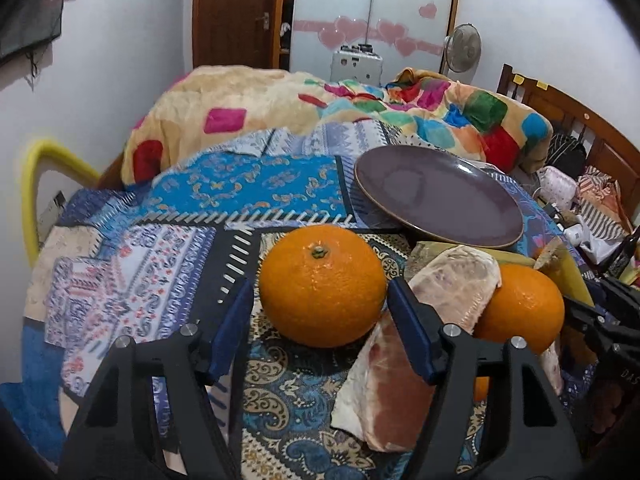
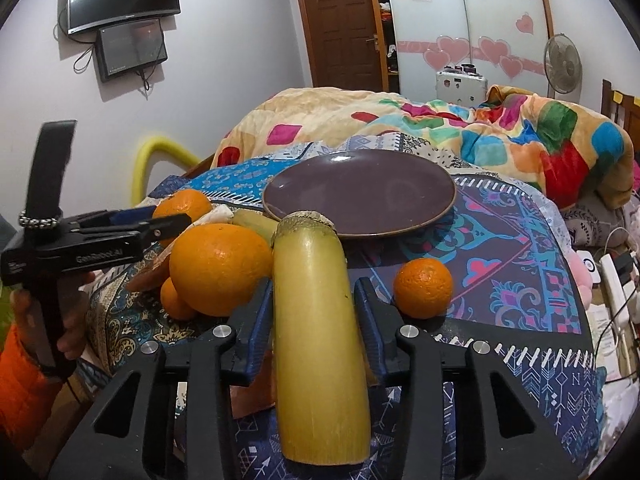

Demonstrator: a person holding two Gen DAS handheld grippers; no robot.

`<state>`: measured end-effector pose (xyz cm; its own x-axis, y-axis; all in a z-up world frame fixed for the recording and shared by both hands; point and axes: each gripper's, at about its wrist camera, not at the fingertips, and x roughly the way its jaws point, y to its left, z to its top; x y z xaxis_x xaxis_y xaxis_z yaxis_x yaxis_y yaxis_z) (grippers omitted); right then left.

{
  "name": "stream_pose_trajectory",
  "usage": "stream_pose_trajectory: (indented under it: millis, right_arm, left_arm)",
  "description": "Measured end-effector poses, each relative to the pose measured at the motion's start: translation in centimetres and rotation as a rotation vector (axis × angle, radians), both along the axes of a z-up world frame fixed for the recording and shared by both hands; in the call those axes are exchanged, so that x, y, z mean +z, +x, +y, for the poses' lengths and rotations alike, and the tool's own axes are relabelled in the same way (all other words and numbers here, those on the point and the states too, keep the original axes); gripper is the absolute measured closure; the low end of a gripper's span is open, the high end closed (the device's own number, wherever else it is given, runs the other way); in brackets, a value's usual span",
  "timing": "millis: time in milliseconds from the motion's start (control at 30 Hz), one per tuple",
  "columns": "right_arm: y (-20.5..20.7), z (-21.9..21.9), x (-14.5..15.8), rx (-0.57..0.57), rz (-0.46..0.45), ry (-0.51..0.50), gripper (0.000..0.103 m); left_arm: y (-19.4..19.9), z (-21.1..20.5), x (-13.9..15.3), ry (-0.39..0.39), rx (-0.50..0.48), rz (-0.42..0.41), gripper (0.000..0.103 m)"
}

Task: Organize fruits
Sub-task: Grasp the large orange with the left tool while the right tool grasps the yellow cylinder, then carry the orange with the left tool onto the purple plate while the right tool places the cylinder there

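The right hand-held gripper [image 2: 314,300] is closed on a yellow cane piece [image 2: 316,328], its blue pads pressed to either side; the cane's near end is cut off from full view by the fingers' base. Just left of it lies a big orange [image 2: 218,268], hiding most of a smaller one [image 2: 174,300] beneath its edge. A small orange [image 2: 423,287] sits apart to the right, and a purple plate [image 2: 360,194] lies bare beyond the cane's far end.

The left hand-held gripper [image 1: 320,316] stands open, its pads clear of another orange [image 1: 322,284] that lies between and just past the fingertips. To its right lie pinkish pith-covered fruit slabs [image 1: 384,392], partly behind the right finger, which also hides part of a second orange [image 1: 520,304]. Everything rests on a patterned bedspread [image 1: 132,276]. In the right view, a hand [image 2: 68,320] grips the left tool's handle; the wrist is cut off.
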<state>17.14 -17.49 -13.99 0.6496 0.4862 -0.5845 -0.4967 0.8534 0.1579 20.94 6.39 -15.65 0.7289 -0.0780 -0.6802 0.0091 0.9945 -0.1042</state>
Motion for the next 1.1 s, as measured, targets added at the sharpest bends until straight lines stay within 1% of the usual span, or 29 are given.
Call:
stream_pose_trajectory:
  millis: [167, 367, 500, 600, 767, 933, 1100]
  right_arm:
    - [0.1, 0.1, 0.1, -0.001, -0.004, 0.0, 0.068]
    - [0.2, -0.3, 0.3, -0.01, 0.003, 0.019, 0.069]
    - [-0.1, -0.7, 1.1, -0.019, -0.014, 0.028, 0.069]
    - [-0.5, -1.1, 2.0, -0.037, -0.04, 0.03, 0.069]
    - [-1.2, -2.3, 4.1, -0.069, -0.09, 0.057, 0.069]
    - [-1.7, -3.2, 6.5, -0.098, -0.154, 0.07, 0.069]
    - [-1.6, -3.7, 9.0, -0.125, -0.23, 0.06, 0.069]
  left_arm:
    - [0.6, 0.2, -0.3, -0.029, -0.003, 0.007, 0.034]
    - [0.5, -0.6, -0.1, 0.022, -0.009, -0.003, 0.036]
    - [-0.1, -0.6, 0.5, 0.012, -0.01, -0.012, 0.036]
    - [-0.8, -0.7, 1.4, 0.017, -0.008, -0.027, 0.036]
    - [-2.1, -1.3, 3.8, 0.043, -0.008, -0.079, 0.036]
    - [-3.0, -2.0, 6.3, 0.037, -0.01, -0.126, 0.036]
    - [-2.7, -2.5, 8.6, 0.024, -0.017, -0.154, 0.036]
